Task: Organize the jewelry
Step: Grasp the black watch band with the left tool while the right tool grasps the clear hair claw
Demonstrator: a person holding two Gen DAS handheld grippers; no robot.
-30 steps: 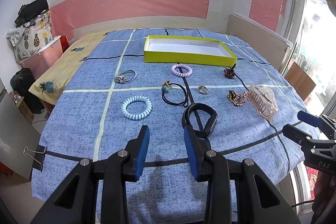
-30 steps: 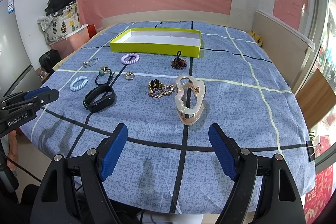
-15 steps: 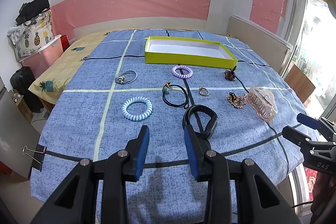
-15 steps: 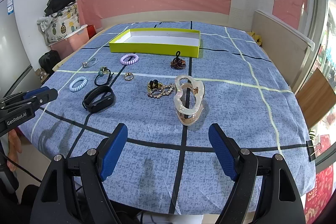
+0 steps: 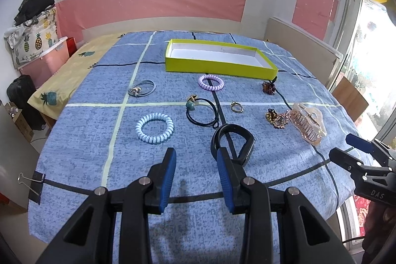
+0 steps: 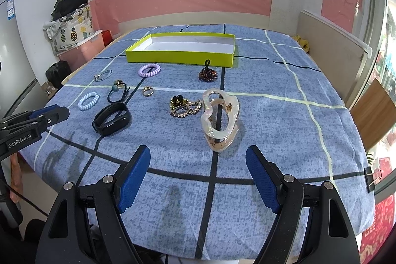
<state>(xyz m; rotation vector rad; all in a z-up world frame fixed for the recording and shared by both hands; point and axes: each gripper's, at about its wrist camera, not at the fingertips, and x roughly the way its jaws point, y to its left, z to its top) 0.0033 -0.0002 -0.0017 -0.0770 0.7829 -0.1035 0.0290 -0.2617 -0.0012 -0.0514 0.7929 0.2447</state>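
Observation:
A yellow-green box [image 5: 217,66] [image 6: 178,58] with a white inside stands empty at the far side of the blue cloth. In front of it lie a purple coil tie [image 5: 211,82], a light blue coil tie [image 5: 154,128], a black elastic with a teal bead [image 5: 201,111], a ring [image 5: 236,107], a gold chain [image 6: 184,107], a brown beaded tie [image 6: 208,74], a clear claw clip [image 6: 220,119] and a black wristband [image 5: 232,142] [image 6: 112,118]. My left gripper [image 5: 196,160] is open, just before the wristband. My right gripper [image 6: 198,160] is open wide, just before the claw clip.
A grey hair tie [image 5: 142,88] lies at the left. Binder clips [image 5: 31,181] [image 6: 371,176] pin the cloth at the table edges. A pineapple-print bag on a pink bin [image 5: 37,48] stands far left. A board [image 6: 331,58] leans at the right.
Both grippers have crept slightly forward toward the table. Nothing on the cloth has moved, and both grippers stay open.

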